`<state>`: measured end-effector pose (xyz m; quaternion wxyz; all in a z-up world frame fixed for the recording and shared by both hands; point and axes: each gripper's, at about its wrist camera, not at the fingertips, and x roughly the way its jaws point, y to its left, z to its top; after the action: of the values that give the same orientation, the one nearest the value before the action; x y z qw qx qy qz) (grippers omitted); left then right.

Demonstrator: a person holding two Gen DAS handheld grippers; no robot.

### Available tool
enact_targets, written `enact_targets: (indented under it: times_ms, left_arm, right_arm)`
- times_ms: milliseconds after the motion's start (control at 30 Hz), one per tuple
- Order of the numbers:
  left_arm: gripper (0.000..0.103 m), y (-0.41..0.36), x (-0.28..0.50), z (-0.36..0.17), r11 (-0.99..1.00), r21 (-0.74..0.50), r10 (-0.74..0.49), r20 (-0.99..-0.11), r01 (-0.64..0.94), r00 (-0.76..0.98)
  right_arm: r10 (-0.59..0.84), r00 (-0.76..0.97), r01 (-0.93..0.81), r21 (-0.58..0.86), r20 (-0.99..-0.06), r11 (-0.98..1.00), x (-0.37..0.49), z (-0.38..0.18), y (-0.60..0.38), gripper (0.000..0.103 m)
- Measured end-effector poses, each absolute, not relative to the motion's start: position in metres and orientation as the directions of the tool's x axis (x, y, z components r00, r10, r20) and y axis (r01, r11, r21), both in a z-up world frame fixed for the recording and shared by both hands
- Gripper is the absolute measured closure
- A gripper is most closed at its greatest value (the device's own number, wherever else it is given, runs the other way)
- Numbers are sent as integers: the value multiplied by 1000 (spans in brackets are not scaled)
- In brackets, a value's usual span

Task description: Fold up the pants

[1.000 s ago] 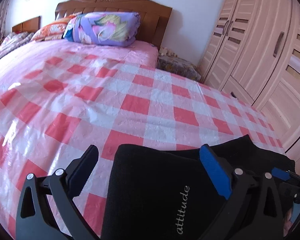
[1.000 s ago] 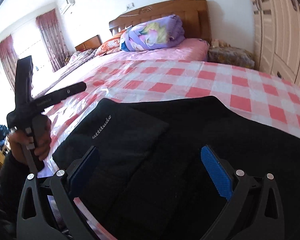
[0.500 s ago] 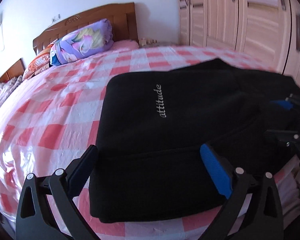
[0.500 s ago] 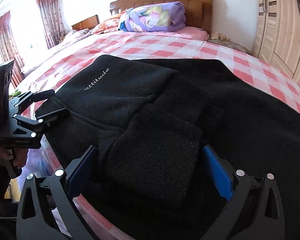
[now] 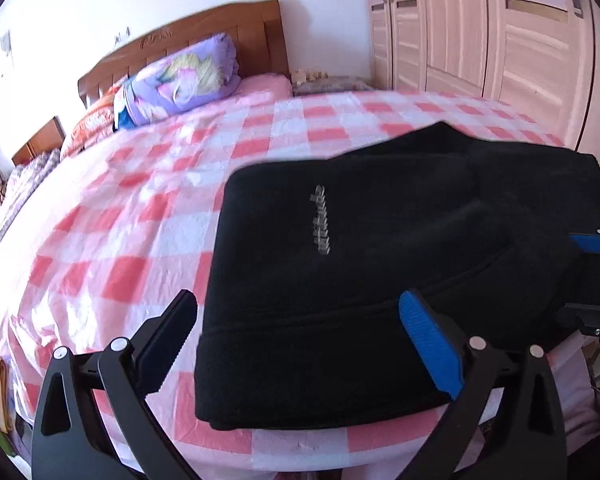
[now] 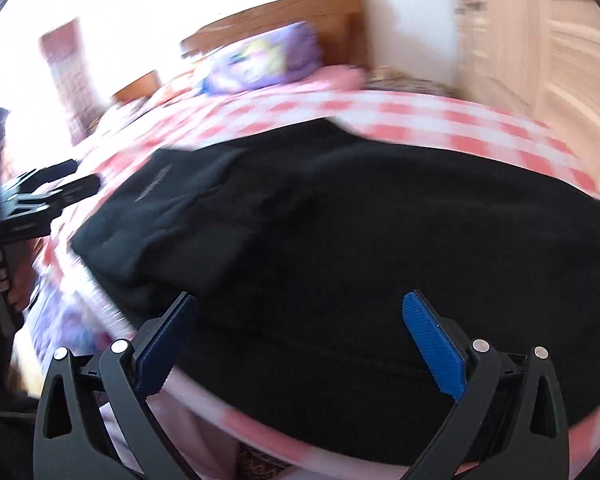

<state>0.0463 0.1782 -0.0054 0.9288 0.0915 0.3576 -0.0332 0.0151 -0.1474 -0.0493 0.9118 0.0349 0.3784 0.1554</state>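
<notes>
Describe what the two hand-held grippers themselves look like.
Both look alike. The left hand-held gripper has a black frame of angled struts with triangular cut-outs and silver screw heads. Its fingers carry ribbed pads, blue on the one that faces the camera. The right hand-held gripper matches, with blue ribbed pads. No cables show.

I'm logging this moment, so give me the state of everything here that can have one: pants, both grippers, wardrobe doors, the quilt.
black pants: folded, lying flat near the bed's edge
left gripper: open, holding nothing
right gripper: open, holding nothing
wardrobe doors: closed
purple quilt: rolled up at the headboard
</notes>
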Motion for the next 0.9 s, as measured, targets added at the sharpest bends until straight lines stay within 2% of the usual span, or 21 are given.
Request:
enact_targets:
  times_ms: [133,267,333,500,667,900]
  left_arm:
    - [2,139,54,29,970,155,-53,-612,186,789]
    - [2,83,79,31,954,156,-98,-644,256,759]
    - [2,55,89,26,936,148,-148,-655,318,741]
    - [2,3,112,-3,902,161,-176,-710,400,682]
    - [2,-2,129,-37,915,156,-128,-763,373,634]
    - [2,10,136,-43,923,78,-178,-782,377,597]
  right_arm:
    - [304,763,-120,336,-571,934,-12,-34,-217,4]
    - [245,834,2,448,-494,894,-49,-28,-275,4]
    - [220,830,79,500,-512,862,-59,-34,-302,4]
    - [238,755,224,582,-611,782,-48,-61,-340,4]
    - [300,700,211,589,-648,780,-27,-72,-338,4]
    - [343,634,232,593,-694,772,-14,-70,-330,4]
